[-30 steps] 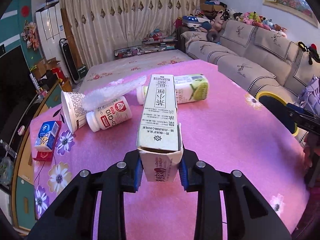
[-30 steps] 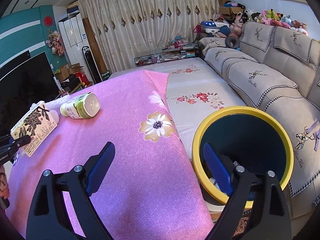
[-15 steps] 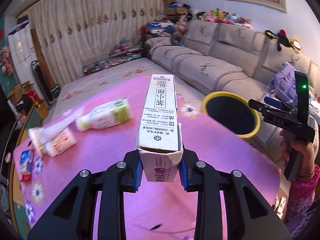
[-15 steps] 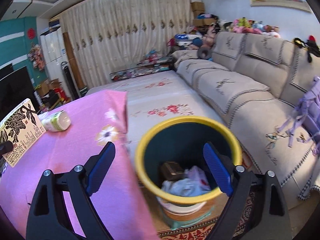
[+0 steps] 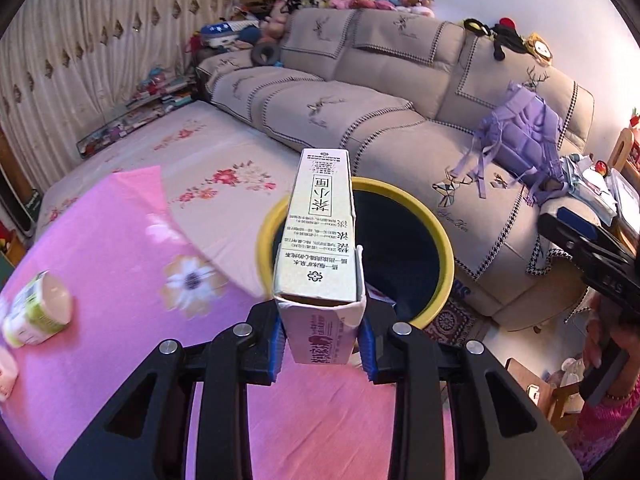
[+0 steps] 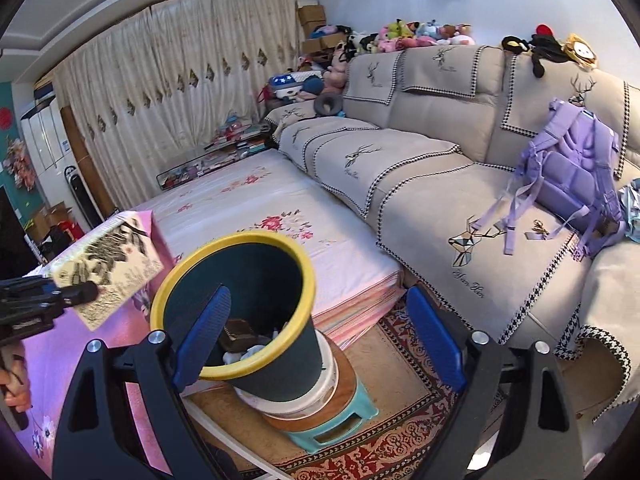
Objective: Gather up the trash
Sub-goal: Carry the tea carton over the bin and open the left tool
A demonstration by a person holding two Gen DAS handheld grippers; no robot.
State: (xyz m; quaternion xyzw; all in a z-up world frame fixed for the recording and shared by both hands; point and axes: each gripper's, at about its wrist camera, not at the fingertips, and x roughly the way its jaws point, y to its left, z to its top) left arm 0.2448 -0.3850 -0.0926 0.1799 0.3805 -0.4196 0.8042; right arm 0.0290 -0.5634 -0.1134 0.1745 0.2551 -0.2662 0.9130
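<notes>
My left gripper [image 5: 320,340] is shut on a long cream tea carton [image 5: 320,232], held level over the pink table's edge with its far end above the yellow-rimmed dark bin [image 5: 416,264]. The carton also shows in the right wrist view [image 6: 108,268], left of the bin [image 6: 240,288]. The bin holds some trash and stands on a white tub on a teal stool. My right gripper [image 6: 320,336] is open and empty, its jaws wide apart around the bin's near side. A green-labelled bottle [image 5: 36,312] lies on the pink tablecloth [image 5: 120,272].
A beige sofa [image 6: 460,168] with a purple backpack [image 6: 576,176] stands to the right of the bin. A flowered mat [image 6: 288,240] lies behind the bin. A patterned rug [image 6: 400,440] covers the floor under the stool.
My left gripper has swung right with the carton, from over the table to the bin's rim. My right gripper has moved away from the table and now looks down on the bin.
</notes>
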